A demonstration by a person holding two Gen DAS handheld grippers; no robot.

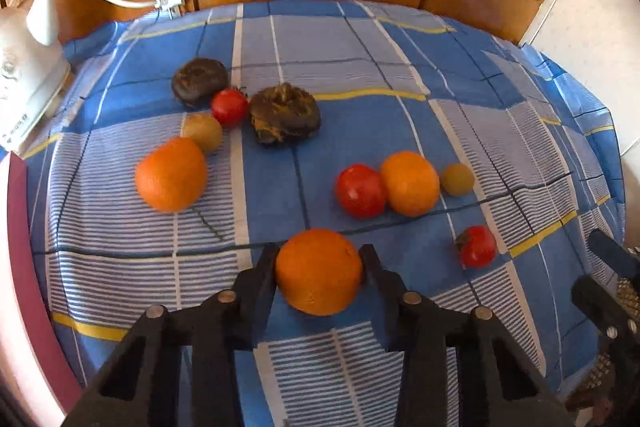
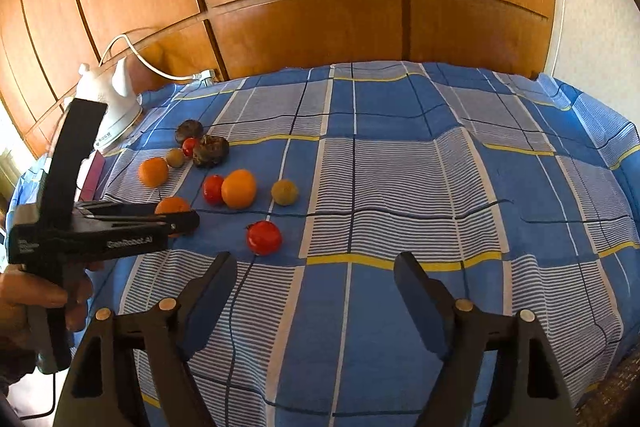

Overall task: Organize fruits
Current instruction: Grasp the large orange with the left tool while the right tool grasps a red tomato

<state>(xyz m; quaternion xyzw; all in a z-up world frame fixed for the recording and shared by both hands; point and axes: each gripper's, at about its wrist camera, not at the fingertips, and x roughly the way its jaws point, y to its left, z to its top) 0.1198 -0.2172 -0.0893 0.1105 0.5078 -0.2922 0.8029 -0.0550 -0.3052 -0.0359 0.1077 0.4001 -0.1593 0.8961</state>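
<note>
On the blue checked cloth (image 1: 352, 55) my left gripper (image 1: 320, 255) is shut on an orange (image 1: 318, 273), with a black pad against each side of it. The right wrist view shows the same orange (image 2: 172, 205) half hidden behind the left gripper (image 2: 182, 221). Two more oranges (image 1: 171, 174) (image 1: 410, 183), three tomatoes (image 1: 361, 191) (image 1: 476, 246) (image 1: 229, 107) and two kiwis (image 1: 203, 131) (image 1: 457, 179) lie further back. My right gripper (image 2: 316, 261) stands open over bare cloth, and the nearest tomato (image 2: 264, 237) lies just beyond its left finger.
Two dark, shrivelled fruits (image 1: 200, 79) (image 1: 285, 115) lie behind the group. A white iron (image 1: 28, 75) with its cable stands at the far left edge. A wooden wardrobe (image 2: 320, 7) closes off the back. A hand (image 2: 36, 291) holds the left gripper's handle.
</note>
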